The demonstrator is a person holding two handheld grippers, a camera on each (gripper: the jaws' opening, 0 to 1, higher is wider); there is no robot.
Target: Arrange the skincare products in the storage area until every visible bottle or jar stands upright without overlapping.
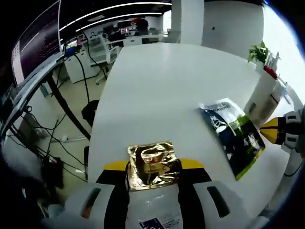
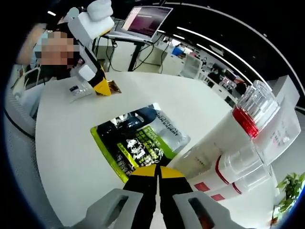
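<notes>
Clamped between the jaws of the left gripper (image 1: 152,167) is a gold foil sachet (image 1: 151,164), its clear lower part with a printed label running back between the fingers, held just above the white table (image 1: 157,90). Near it on the table a dark blue and green pouch (image 1: 232,133) is seen lying flat. In the right gripper view, the right gripper (image 2: 157,172) is seen with its jaws pressed together and nothing between them, the yellow tips resting at the pouch's near edge. Beside the pouch, white bottles with red bands and clear caps (image 2: 248,143) are grouped. An open laptop (image 2: 145,21) stands on a desk beyond.
</notes>
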